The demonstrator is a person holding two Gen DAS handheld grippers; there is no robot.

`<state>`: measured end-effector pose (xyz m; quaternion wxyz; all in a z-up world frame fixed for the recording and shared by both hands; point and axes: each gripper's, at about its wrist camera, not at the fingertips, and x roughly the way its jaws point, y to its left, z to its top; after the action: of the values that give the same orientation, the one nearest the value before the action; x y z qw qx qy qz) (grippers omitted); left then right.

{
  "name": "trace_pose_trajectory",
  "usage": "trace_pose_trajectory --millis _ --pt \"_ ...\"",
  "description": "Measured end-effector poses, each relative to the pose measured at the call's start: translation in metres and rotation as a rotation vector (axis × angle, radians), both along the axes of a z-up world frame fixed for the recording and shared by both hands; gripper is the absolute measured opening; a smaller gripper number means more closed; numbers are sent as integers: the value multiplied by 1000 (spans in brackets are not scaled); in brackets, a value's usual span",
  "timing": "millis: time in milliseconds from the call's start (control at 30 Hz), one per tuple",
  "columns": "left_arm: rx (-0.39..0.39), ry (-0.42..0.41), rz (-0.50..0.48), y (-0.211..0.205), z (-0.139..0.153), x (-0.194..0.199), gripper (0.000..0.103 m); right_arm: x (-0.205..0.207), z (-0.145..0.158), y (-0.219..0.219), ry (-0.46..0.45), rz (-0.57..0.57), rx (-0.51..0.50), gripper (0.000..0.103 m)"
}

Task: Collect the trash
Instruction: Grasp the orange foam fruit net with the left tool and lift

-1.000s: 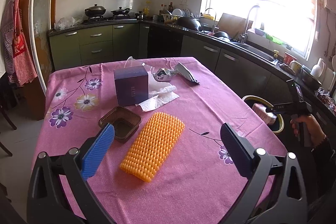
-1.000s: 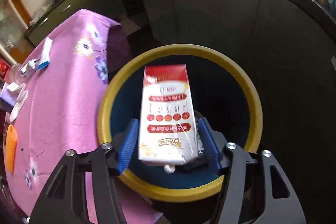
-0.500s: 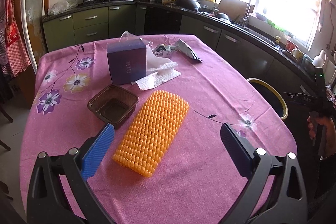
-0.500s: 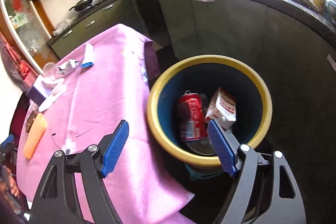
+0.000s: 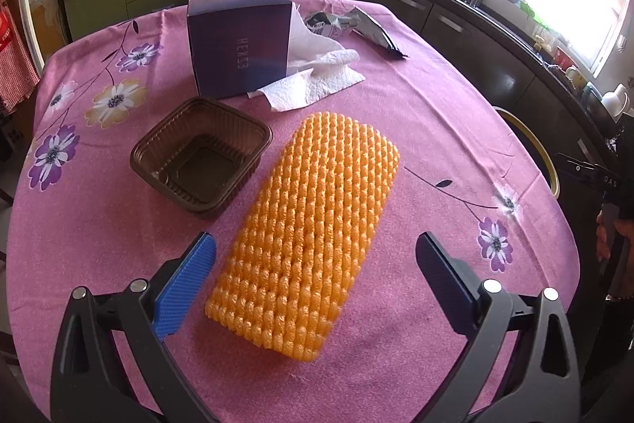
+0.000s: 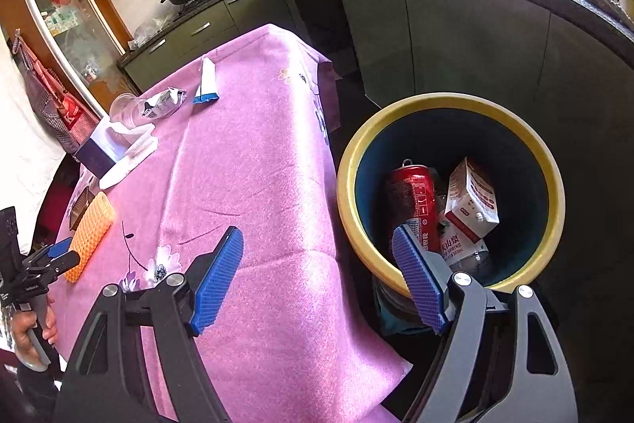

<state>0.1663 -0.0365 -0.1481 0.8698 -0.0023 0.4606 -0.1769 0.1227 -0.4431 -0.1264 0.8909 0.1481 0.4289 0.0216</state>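
My left gripper (image 5: 315, 278) is open and empty, low over the pink table, its jaws on either side of the near end of an orange foam net (image 5: 307, 228). A brown plastic tray (image 5: 202, 153), a purple box (image 5: 241, 44), white tissue (image 5: 317, 76) and crumpled wrappers (image 5: 356, 26) lie beyond. My right gripper (image 6: 317, 276) is open and empty beside the table edge, next to the yellow-rimmed bin (image 6: 348, 161). The bin holds a red can (image 6: 414, 197), a milk carton (image 6: 469, 205) and a bottle.
Kitchen cabinets and a worktop run along the far side and right. In the right wrist view a clear cup (image 6: 125, 110), a wrapper (image 6: 164, 102) and a white-blue packet (image 6: 207, 82) lie at the table's far end. The left gripper shows there too (image 6: 51, 256).
My right gripper opened and let the milk carton drop into the bin, then drew back and up. My left gripper moved forward and down toward the orange foam net.
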Motion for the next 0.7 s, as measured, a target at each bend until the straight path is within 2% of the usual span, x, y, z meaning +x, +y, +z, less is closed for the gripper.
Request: trace_pose_trajectory --millis 167,267,333,367,400,567,633,700 --pt "19 13 1 -2 -5 9 96 5 -8 -3 15 10 52 77" --pt "5 7 7 -3 -4 12 96 6 -11 -3 20 -1 30 77" --pt "15 -5 13 -4 -3 12 86 6 -13 -4 22 0 42 77" --pt "34 -15 14 -6 -2 11 73 6 -13 -5 23 2 45 77" --pt "43 -20 14 -7 -2 10 65 6 -13 -5 24 0 45 77" --pt "35 -21 13 -7 2 4 53 6 -15 -6 27 3 56 77" --pt "34 -31 15 -6 4 0 45 6 -15 -5 25 5 58 77" --pt "22 -46 16 -3 10 -5 30 5 -14 -5 21 6 62 77"
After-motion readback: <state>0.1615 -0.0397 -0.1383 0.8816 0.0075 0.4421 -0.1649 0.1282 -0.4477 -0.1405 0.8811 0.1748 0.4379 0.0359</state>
